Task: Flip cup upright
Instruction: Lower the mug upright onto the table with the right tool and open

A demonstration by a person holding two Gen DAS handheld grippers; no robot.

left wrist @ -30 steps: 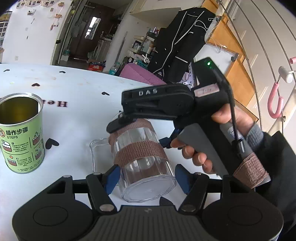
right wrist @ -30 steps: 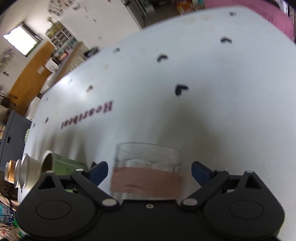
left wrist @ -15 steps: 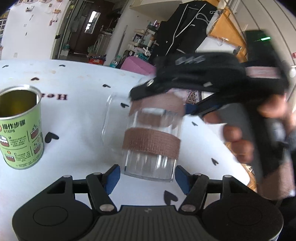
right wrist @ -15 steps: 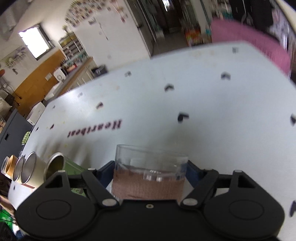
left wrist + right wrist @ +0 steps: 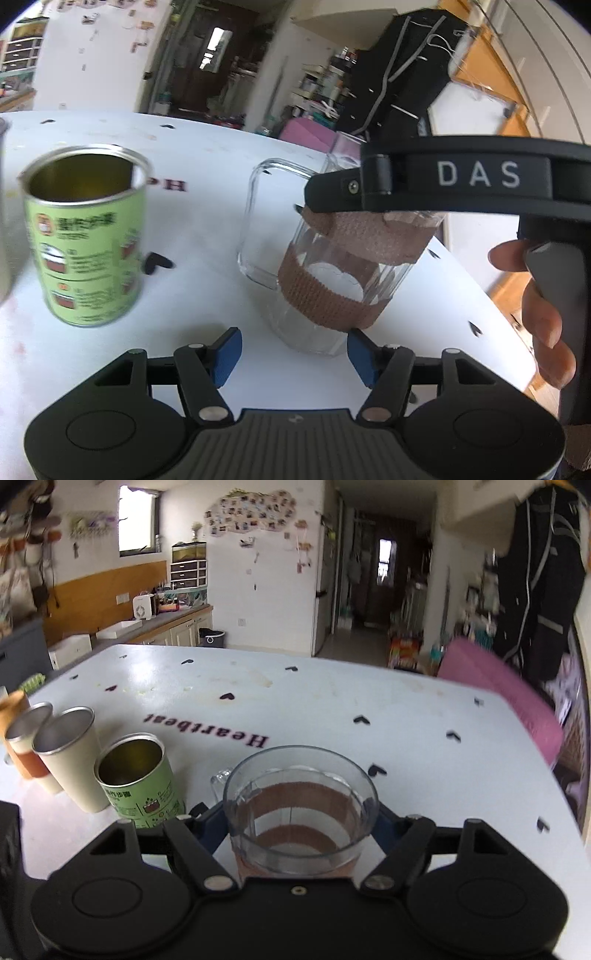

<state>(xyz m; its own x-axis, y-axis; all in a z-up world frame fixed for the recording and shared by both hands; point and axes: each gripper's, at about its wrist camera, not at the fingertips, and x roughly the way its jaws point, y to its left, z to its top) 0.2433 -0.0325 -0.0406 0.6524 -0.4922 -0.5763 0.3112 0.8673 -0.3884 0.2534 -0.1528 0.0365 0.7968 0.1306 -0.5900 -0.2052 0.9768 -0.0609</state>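
The clear glass cup (image 5: 332,280) with two brown tape bands and a handle stands upright on the white table (image 5: 207,236), its mouth up. My right gripper (image 5: 301,821) is shut on the cup (image 5: 301,812) at its upper band; in the left wrist view it reaches in from the right over the cup. My left gripper (image 5: 293,354) is open and empty, its blue pads (image 5: 225,350) just in front of the cup's base, not touching it.
A green open tin can (image 5: 86,236) stands left of the cup, also in the right wrist view (image 5: 138,779). Two metal tumblers (image 5: 70,757) stand further left. The table's right edge (image 5: 491,295) is near. A pink chair (image 5: 506,690) sits behind.
The right gripper closed on the cup lying on its side and turned it upright, mouth up. The left gripper stayed open and drew slightly back.
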